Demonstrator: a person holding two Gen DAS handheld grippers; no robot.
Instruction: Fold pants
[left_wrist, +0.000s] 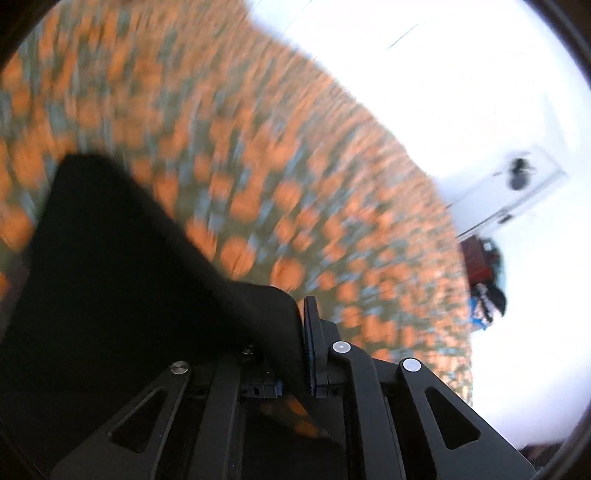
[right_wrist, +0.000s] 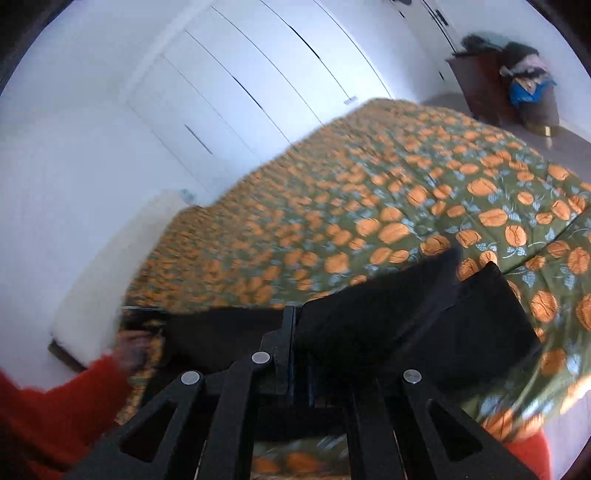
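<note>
Pants: black pants (right_wrist: 417, 314) hang lifted above the orange-patterned bedspread (right_wrist: 406, 192).
Left gripper (left_wrist: 301, 332): clamped shut on one pants edge.
Right gripper (right_wrist: 295, 325): clamped shut on another edge.
Lie: cloth stretches between both grippers, trailing down to the bedspread.
Containers: none visible.

Both tongs are matte black: the left tongs (left_wrist: 303, 332) and right tongs (right_wrist: 291, 328) show triangular cut-outs, round silver screws, ribbed blue-edged pads. A fuzzy red sleeve (right_wrist: 55, 402) shows.
</note>
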